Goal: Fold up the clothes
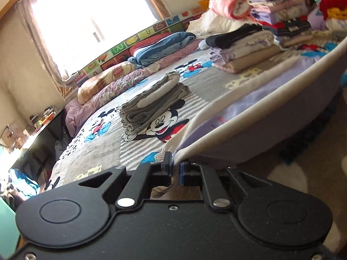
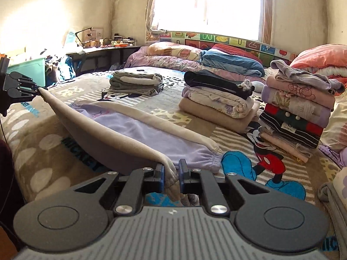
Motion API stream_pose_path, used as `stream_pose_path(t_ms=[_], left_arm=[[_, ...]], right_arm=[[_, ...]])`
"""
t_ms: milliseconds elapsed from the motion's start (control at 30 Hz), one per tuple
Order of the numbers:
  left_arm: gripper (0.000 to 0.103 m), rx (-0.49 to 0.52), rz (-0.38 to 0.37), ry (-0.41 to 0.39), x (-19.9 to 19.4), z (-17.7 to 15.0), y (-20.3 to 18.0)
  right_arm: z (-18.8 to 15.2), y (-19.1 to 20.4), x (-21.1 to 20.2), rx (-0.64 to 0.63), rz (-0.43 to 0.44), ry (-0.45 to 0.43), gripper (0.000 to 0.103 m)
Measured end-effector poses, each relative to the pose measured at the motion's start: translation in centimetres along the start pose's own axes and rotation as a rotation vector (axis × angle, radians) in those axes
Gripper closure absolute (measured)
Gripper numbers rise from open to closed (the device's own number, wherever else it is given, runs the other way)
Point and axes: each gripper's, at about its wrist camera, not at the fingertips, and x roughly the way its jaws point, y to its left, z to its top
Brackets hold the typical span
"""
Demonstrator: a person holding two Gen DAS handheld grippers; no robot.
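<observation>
As stretched btwn both, garment [image 2: 121,127] pinched by left gripper [image 1: 173,162], right gripper [image 2: 171,171]

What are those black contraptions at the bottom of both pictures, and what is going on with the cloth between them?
Each is a hand-held two-finger tool with a camera looking along its fingers; no robot arm is here. One picture comes from the left tool, the other from the right tool. Both pinch an end of the same beige and lilac garment, stretched between them over the cartoon-print bedspread. Already folded stacks sit on the bed: a grey pile, a middle pile and a tall pile.
</observation>
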Motion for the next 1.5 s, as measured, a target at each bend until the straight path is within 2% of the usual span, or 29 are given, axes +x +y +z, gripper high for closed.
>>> stream_pose_path(t_ms=[267, 600, 933, 1167, 1333, 1433, 1500], left_arm=[[0.097, -0.143, 0.011, 0.052, 6.0, 2.8, 0.8], [0.098, -0.327, -0.006, 0.145, 12.5, 3.4, 2.2], [0.098, -0.401, -0.036, 0.167, 15.7, 2.9, 2.3], [0.098, -0.444, -0.096, 0.179, 17.8, 3.2, 2.7], [0.097, -0.475, -0.106, 0.201, 18.7, 3.1, 2.7], [0.093, -0.529, -0.101, 0.196, 19.1, 2.8, 2.9], [0.091, -0.58, -0.104, 0.19, 19.1, 2.7, 3.3]], right_arm=[[2.8, -5.1, 6.3, 0.118, 0.018, 0.054, 0.089], [4.5, -9.7, 12.8, 0.299, 0.075, 0.167, 0.088], [5.2, -12.6, 17.2, 0.414, 0.083, 0.248, 0.088], [3.7, -15.1, 19.4, 0.553, 0.097, 0.285, 0.088], [2.9, -16.3, 20.3, 0.639, 0.11, 0.296, 0.088], [2.5, -17.0, 20.7, 0.68, 0.104, 0.298, 0.082], [2.1, -17.6, 20.8, 0.731, 0.069, 0.283, 0.066]])
